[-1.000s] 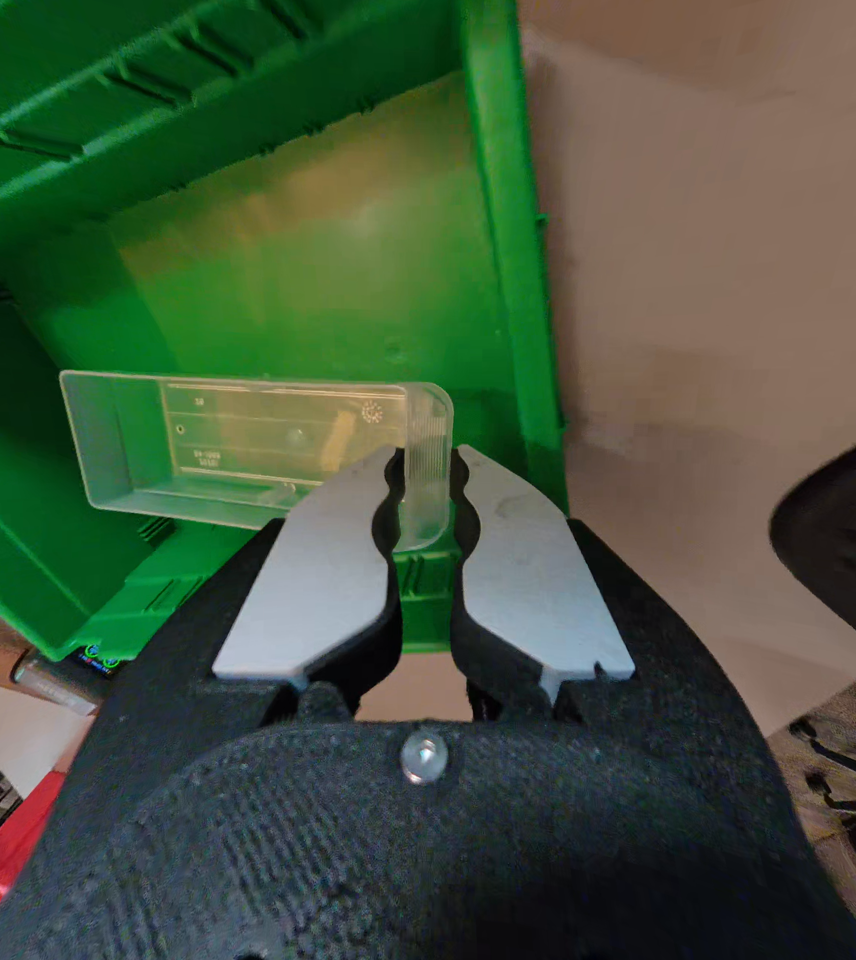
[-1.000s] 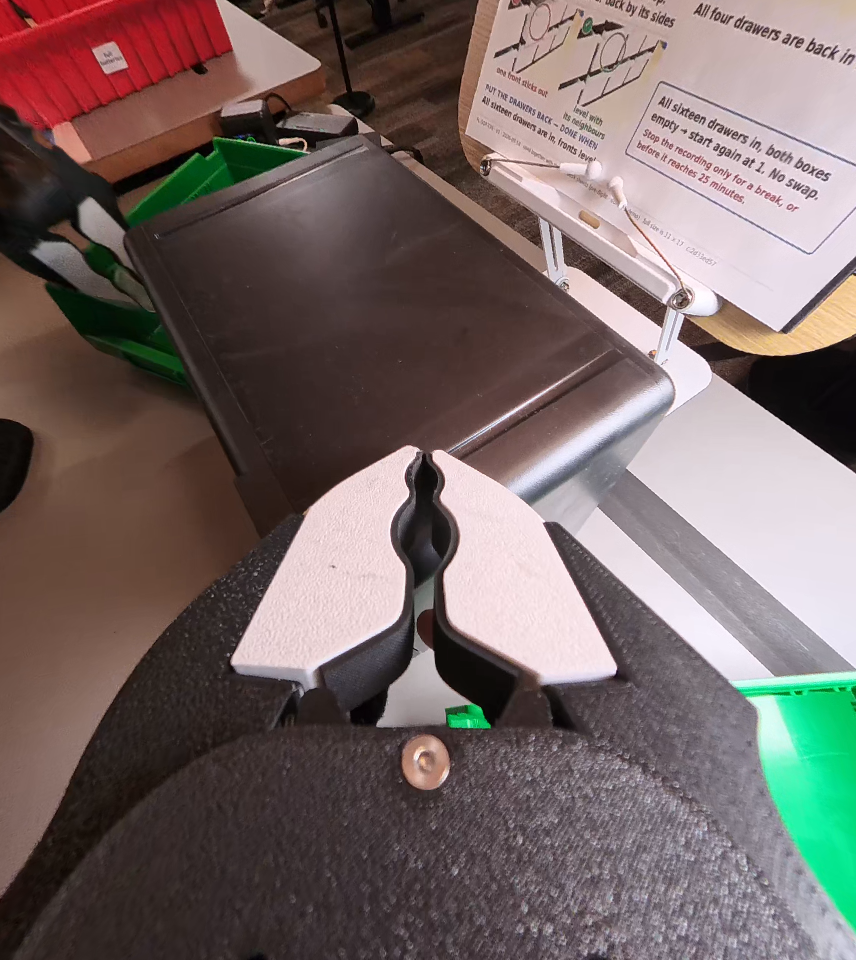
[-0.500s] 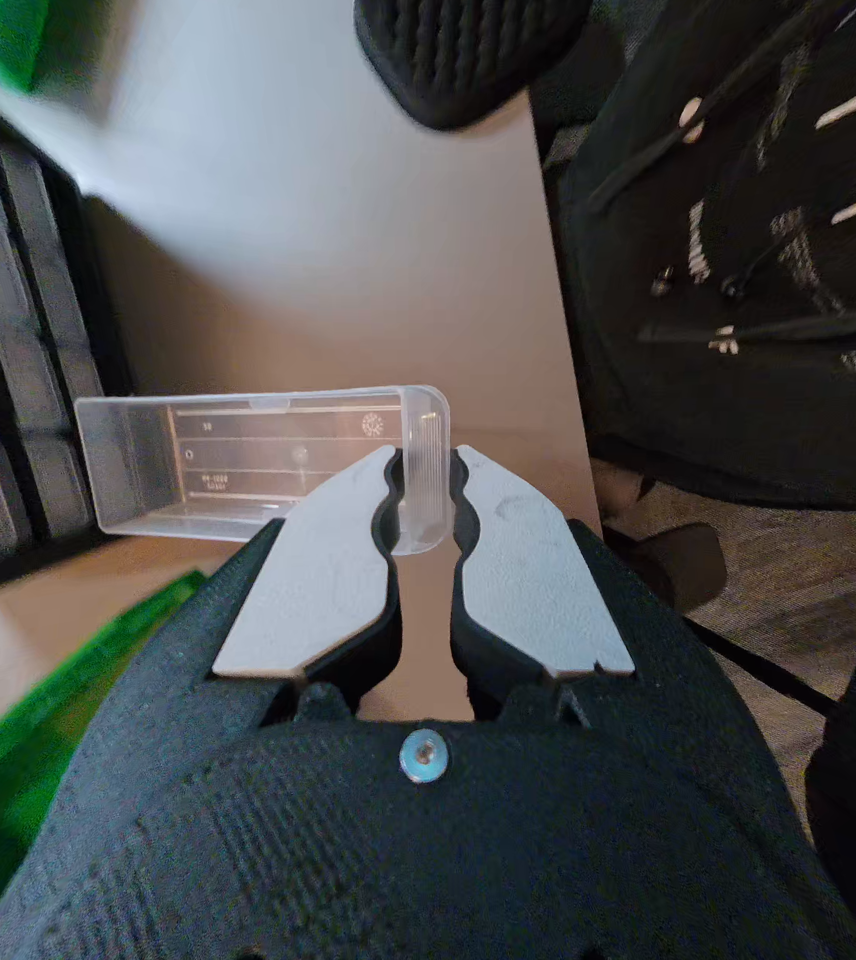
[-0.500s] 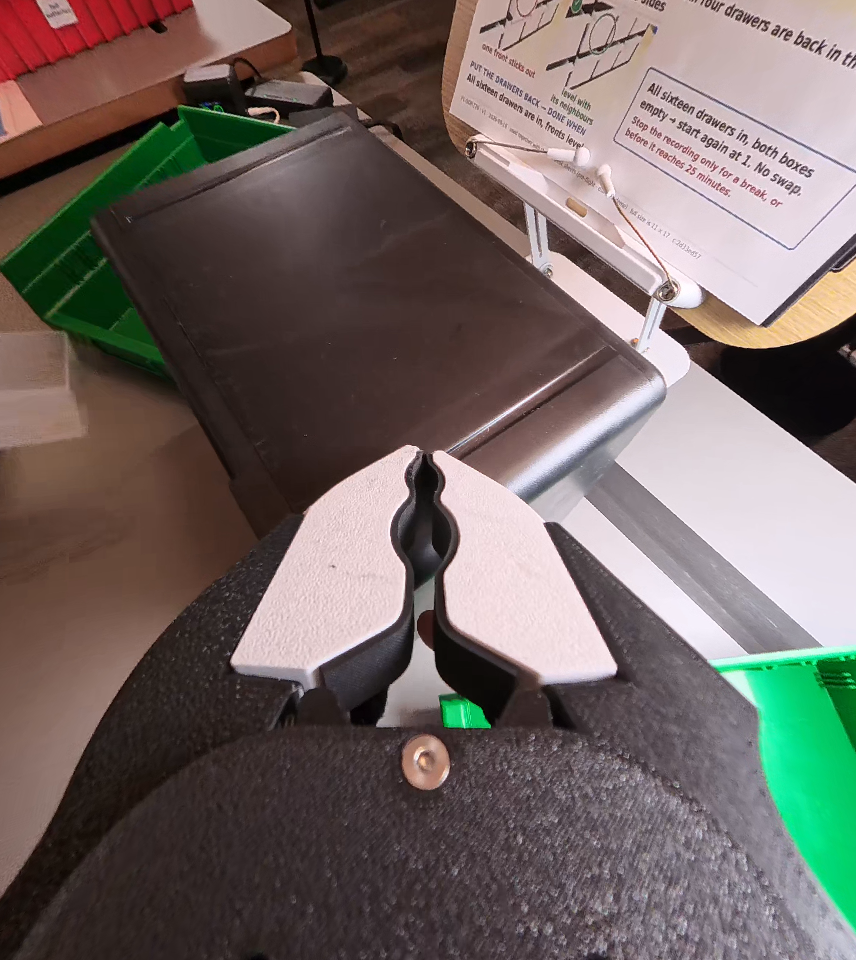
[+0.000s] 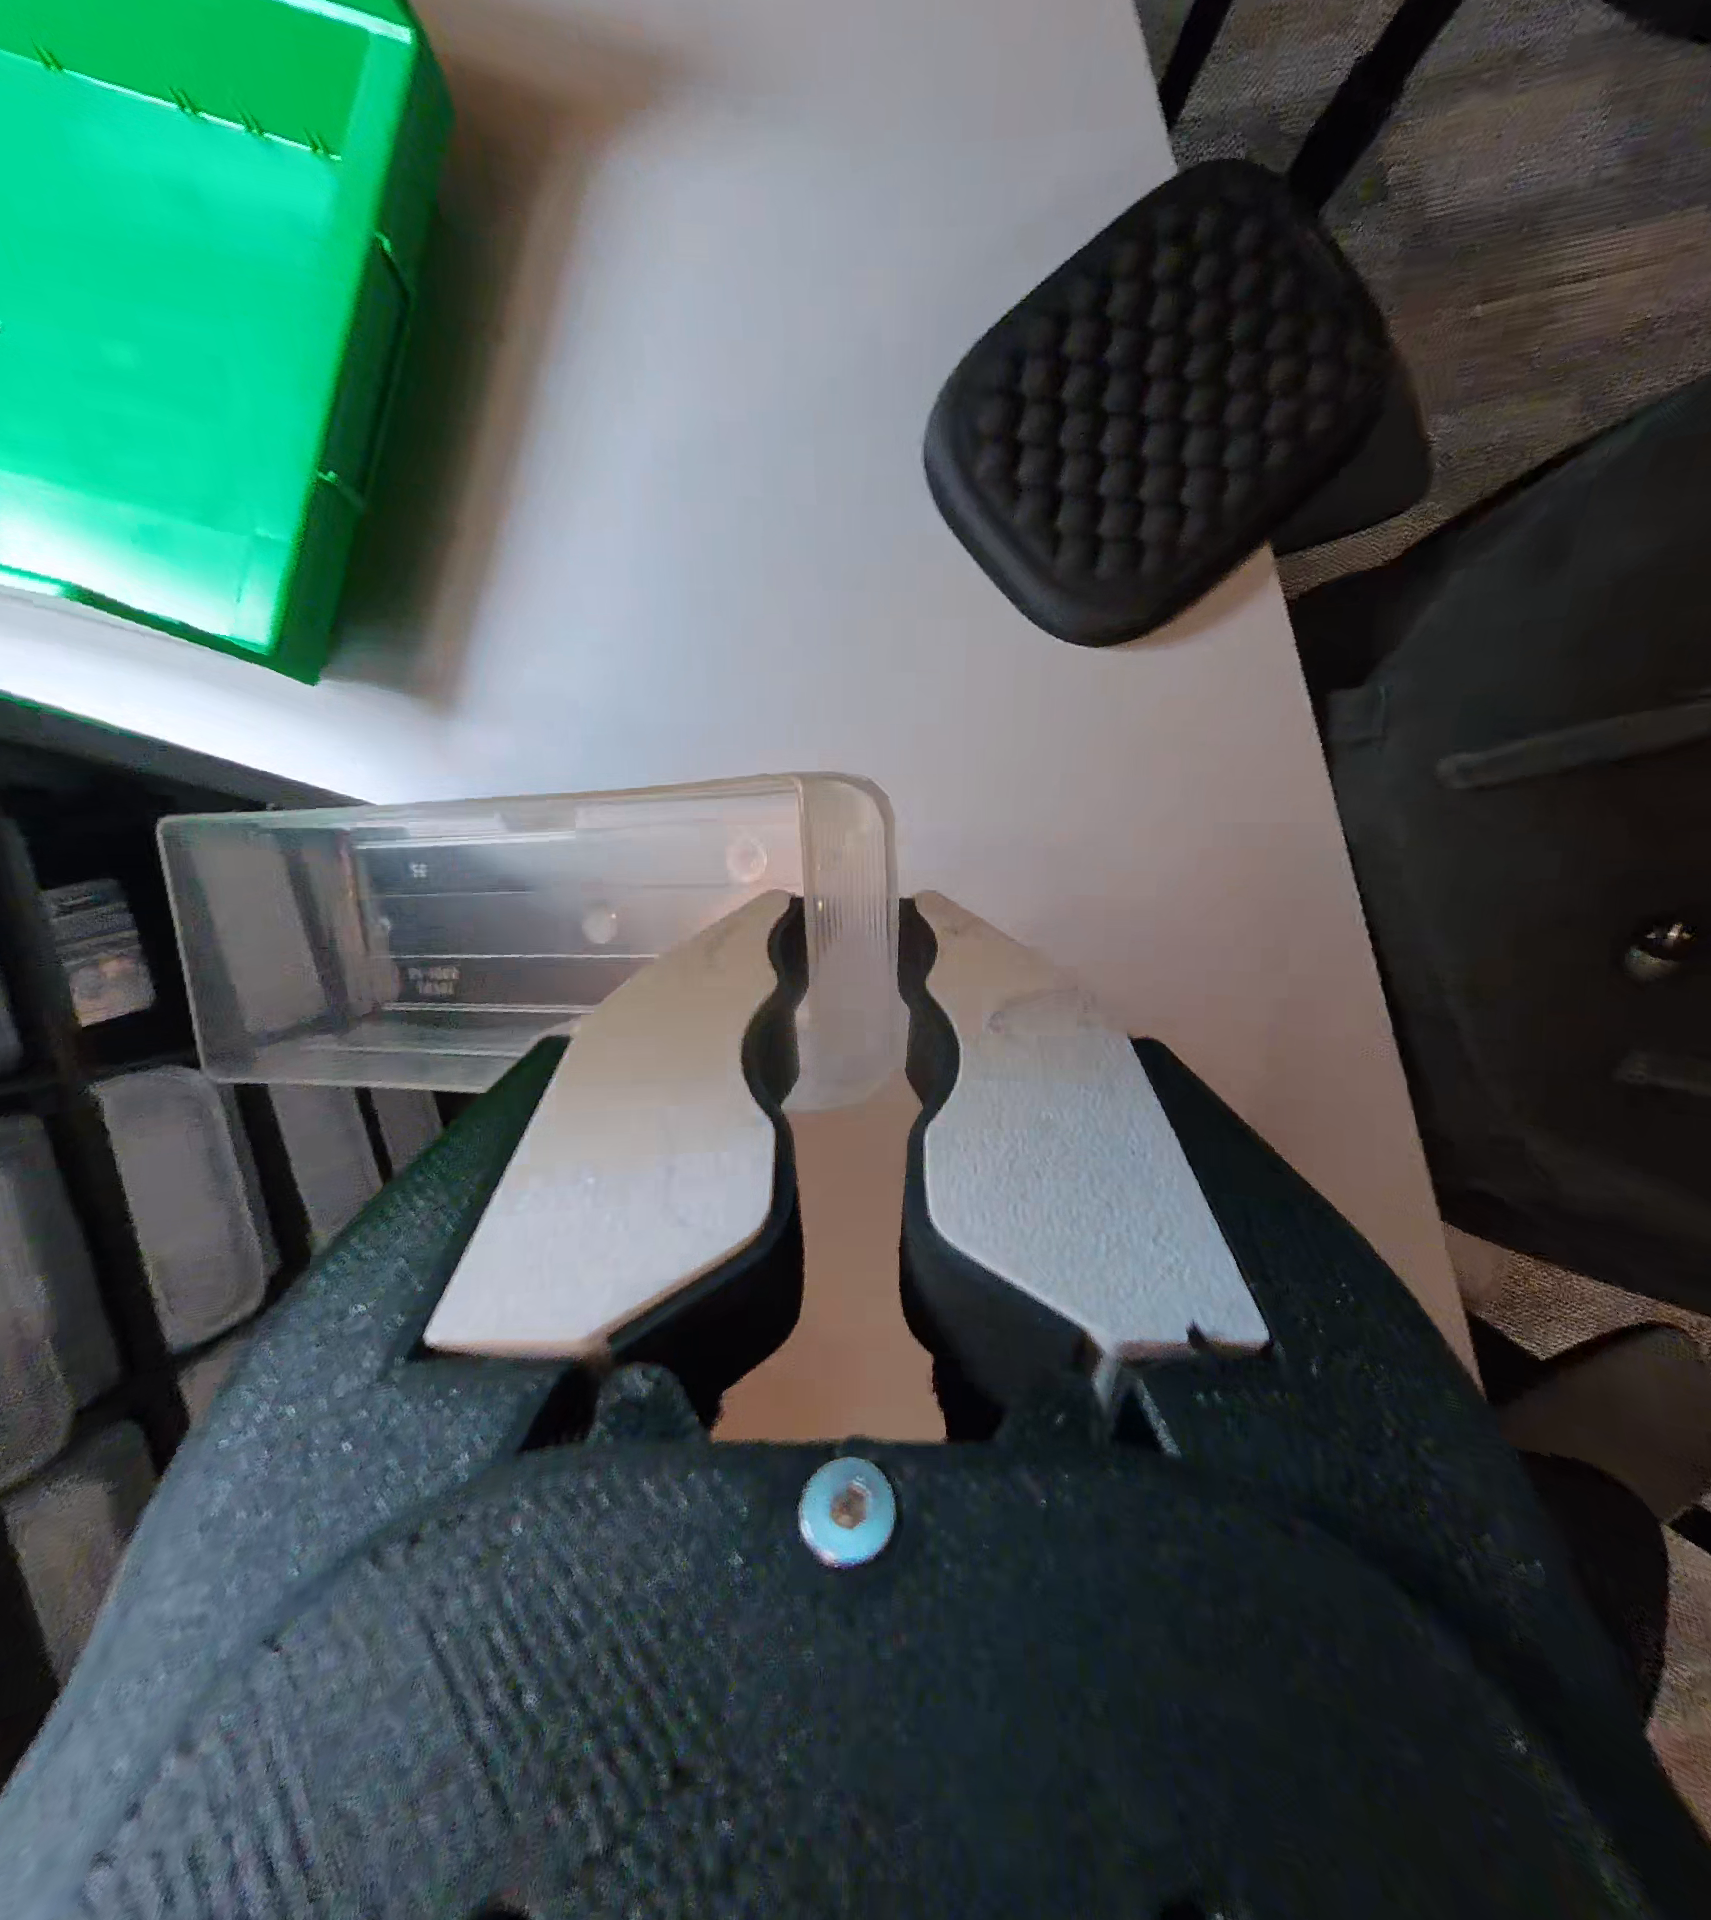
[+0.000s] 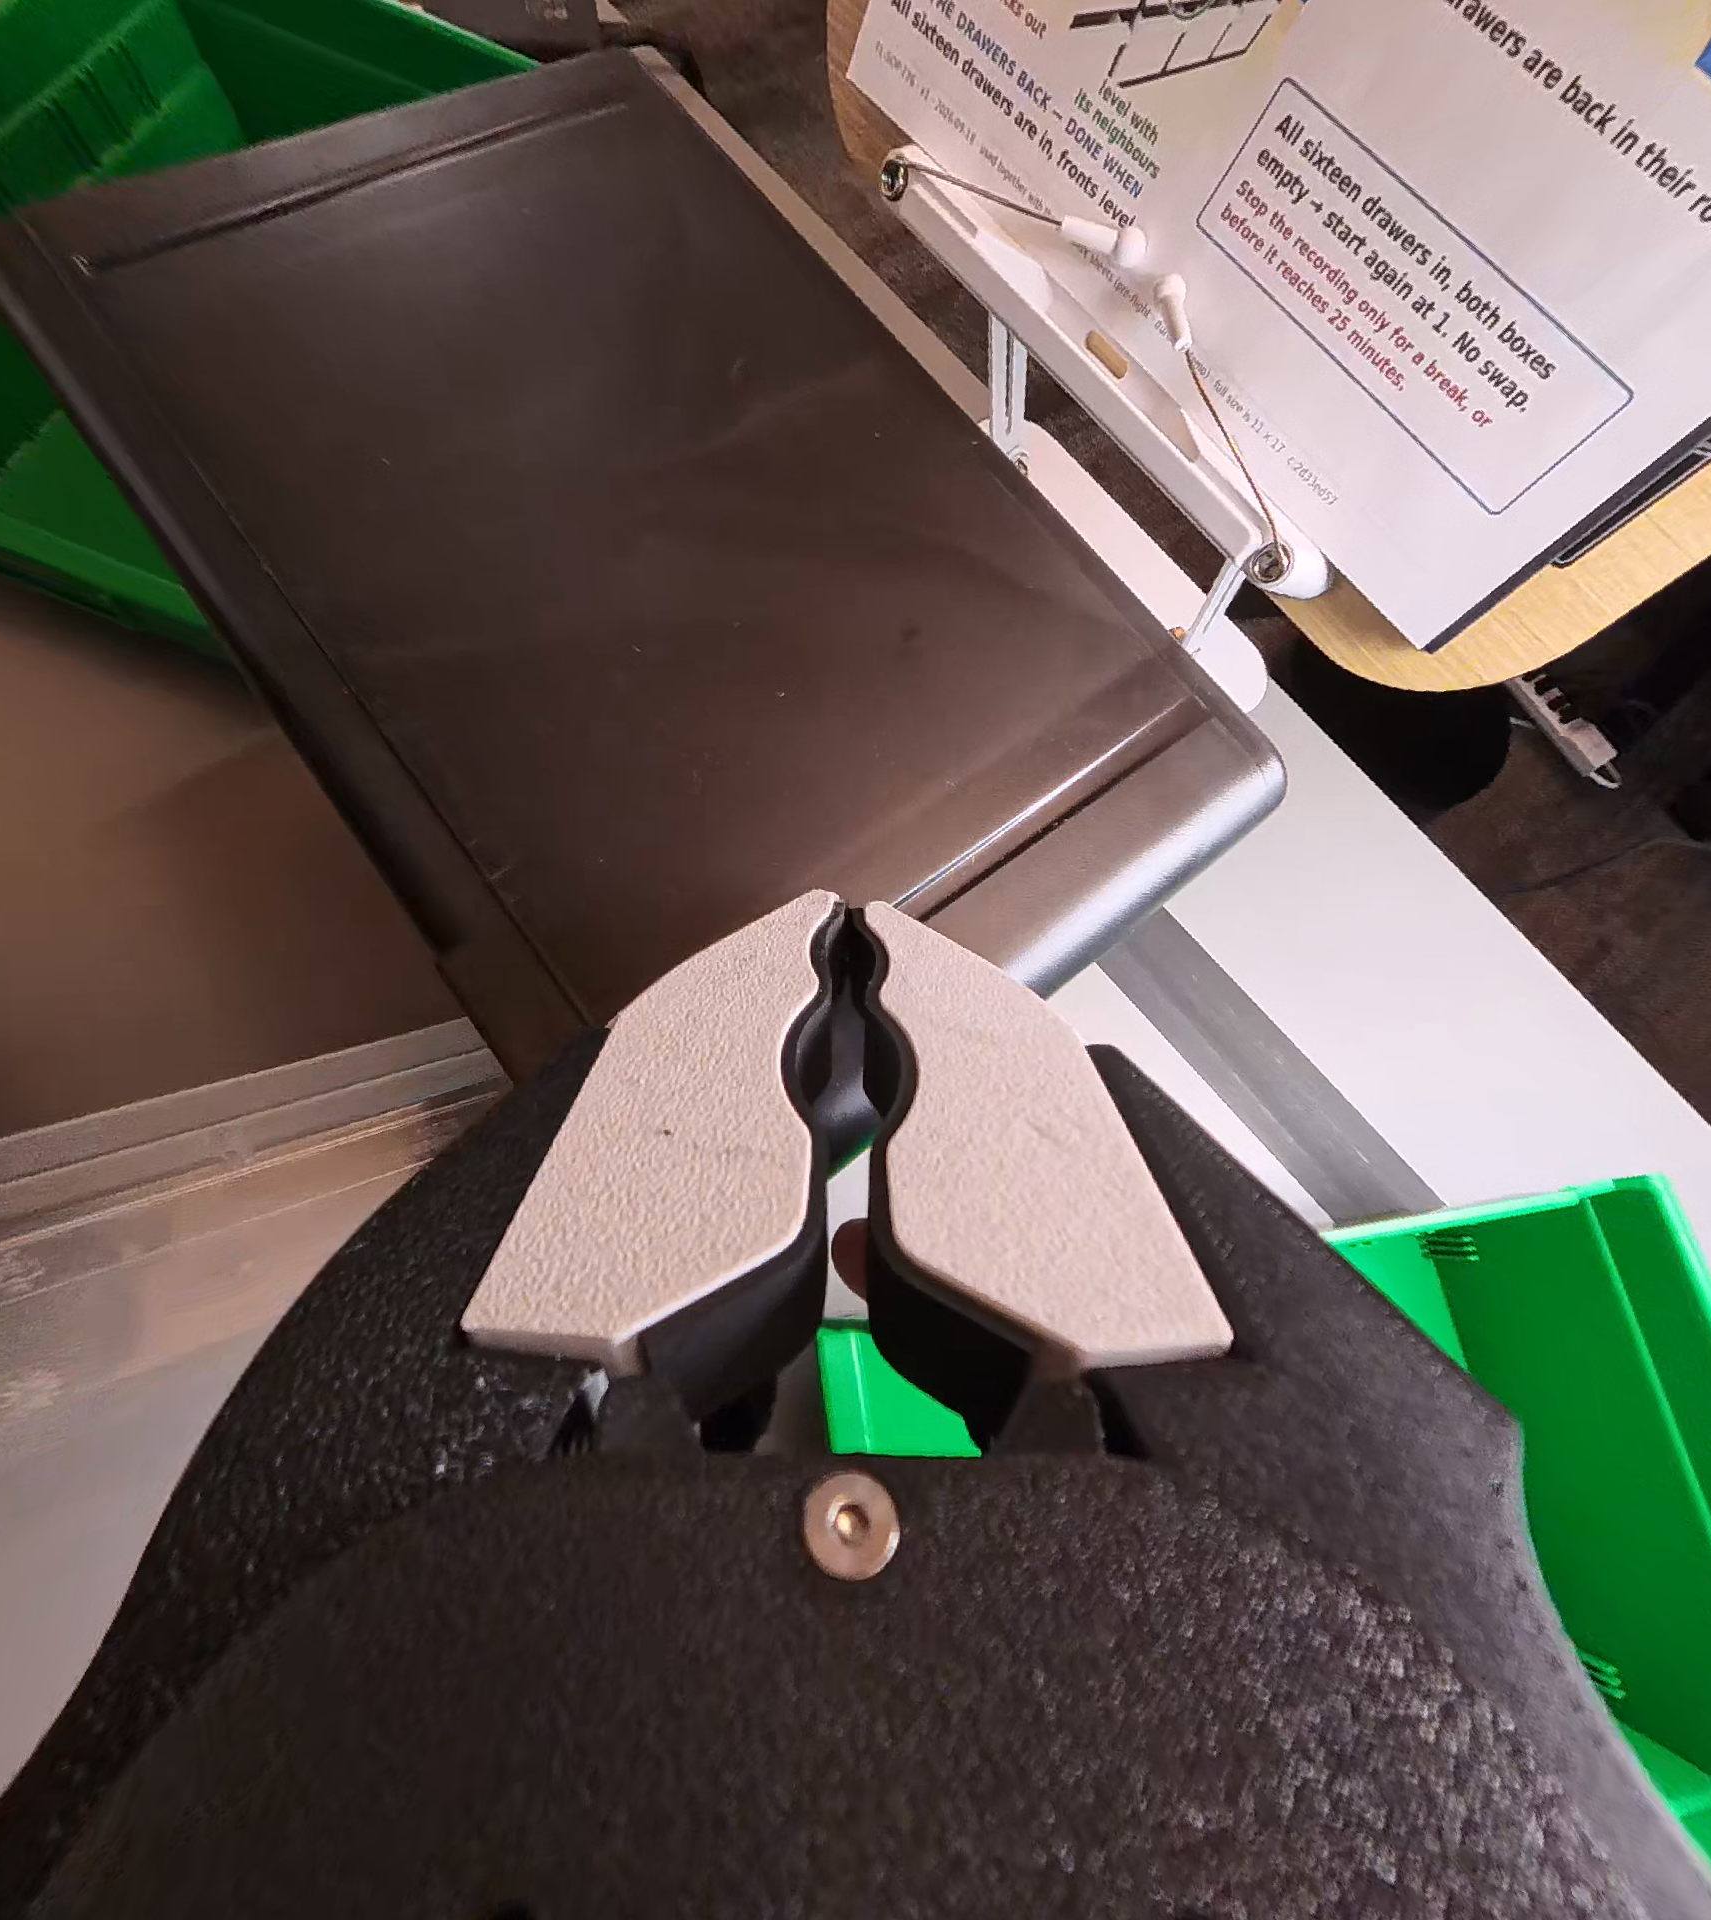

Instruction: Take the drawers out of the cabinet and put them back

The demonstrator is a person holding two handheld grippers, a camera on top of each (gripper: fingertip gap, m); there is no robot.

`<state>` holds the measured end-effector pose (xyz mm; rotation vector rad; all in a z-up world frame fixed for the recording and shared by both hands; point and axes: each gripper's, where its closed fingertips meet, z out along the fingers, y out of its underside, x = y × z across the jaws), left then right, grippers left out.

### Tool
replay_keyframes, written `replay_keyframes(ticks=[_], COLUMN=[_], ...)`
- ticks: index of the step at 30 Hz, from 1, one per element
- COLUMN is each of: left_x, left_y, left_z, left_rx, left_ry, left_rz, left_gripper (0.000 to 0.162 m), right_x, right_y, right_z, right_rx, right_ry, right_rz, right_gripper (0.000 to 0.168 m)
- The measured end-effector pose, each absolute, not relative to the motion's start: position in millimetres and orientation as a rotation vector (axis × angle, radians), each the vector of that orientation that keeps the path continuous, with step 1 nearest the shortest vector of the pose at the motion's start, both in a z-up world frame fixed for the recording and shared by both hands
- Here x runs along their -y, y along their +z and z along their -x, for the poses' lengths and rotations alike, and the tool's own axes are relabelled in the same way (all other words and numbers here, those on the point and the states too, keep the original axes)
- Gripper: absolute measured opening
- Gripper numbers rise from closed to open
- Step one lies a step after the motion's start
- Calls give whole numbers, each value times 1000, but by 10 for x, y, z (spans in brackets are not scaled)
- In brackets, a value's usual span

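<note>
Fingers (image 5: 664, 1049) pinch clear drawer (image 5: 477, 935) (handle) — cabinet (image 5: 20, 1143) beside.

A bright green open plastic bin (image 5: 134, 312) is sitting on the pale surface (image 5: 778, 416), while a black dimpled chair armrest pad (image 5: 1157, 405) is overlapping that surface's edge above grey carpet (image 5: 1557, 187). On the other side, a printed white instruction sheet (image 6: 1453, 208) is leaning on a white wire-clip document stand (image 6: 1090, 343), with a light wooden board (image 6: 1599, 582) lying behind it. Two more green plastic bins, one at far left (image 6: 51, 208) and one at lower right (image 6: 1609, 1455), are flanking the scene.
</note>
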<state>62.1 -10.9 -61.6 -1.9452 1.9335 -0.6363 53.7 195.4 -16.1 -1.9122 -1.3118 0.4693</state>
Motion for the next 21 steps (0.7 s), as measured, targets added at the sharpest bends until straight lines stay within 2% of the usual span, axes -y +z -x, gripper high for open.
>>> replay_keyframes(ticks=[21], left_x=[-329], left_y=[-752], left_z=[-1058], left_rx=[-1836], left_ry=[-334], left_rz=[1847], left_gripper=[19], right_x=[-1945], right_y=[-162], right_z=[-535], right_rx=[1244], right_ry=[589], right_rz=[1919], right_gripper=[0])
